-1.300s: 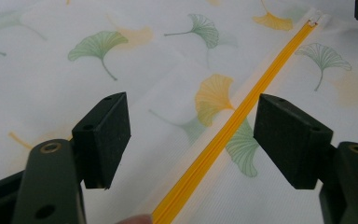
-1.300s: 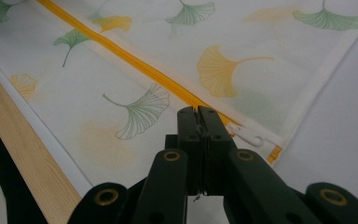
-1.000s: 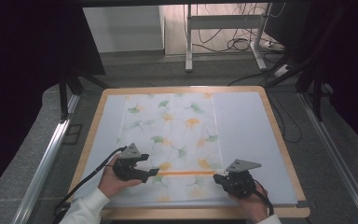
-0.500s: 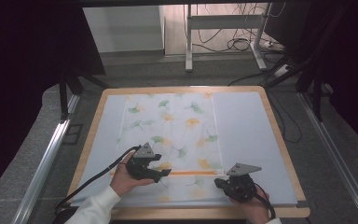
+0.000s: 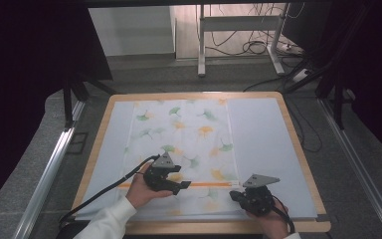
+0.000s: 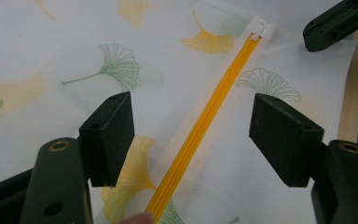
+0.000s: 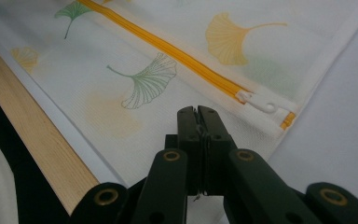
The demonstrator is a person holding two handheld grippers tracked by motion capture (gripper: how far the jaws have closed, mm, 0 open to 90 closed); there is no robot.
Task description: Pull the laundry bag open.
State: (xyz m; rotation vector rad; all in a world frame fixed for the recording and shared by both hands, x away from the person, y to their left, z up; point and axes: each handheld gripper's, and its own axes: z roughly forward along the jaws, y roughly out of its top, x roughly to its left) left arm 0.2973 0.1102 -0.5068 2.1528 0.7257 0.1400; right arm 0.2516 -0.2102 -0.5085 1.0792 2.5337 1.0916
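A white mesh bag (image 5: 189, 134) printed with ginkgo leaves lies flat on the pale mat. Its orange zipper (image 5: 204, 184) runs across the near end, with the white pull (image 7: 260, 102) at the right end. My left gripper (image 5: 180, 187) is open over the zipper; its pads (image 6: 109, 135) stand on either side of the orange zipper (image 6: 205, 121), just above the fabric. My right gripper (image 5: 236, 195) rests at the bag's near right corner, jaws shut (image 7: 196, 115), tips just short of the pull. It also shows as the right gripper (image 6: 333, 23) beyond the pull (image 6: 259, 28).
The mat lies on a wooden board (image 5: 298, 149) whose near edge (image 7: 37, 140) runs close beside the bag. A bare strip of mat (image 5: 263, 134) lies right of the bag. Cables (image 5: 99, 191) trail from the grippers toward the front.
My left gripper has moved right along the bag's near end and now straddles the zipper. The right gripper has stayed in place.
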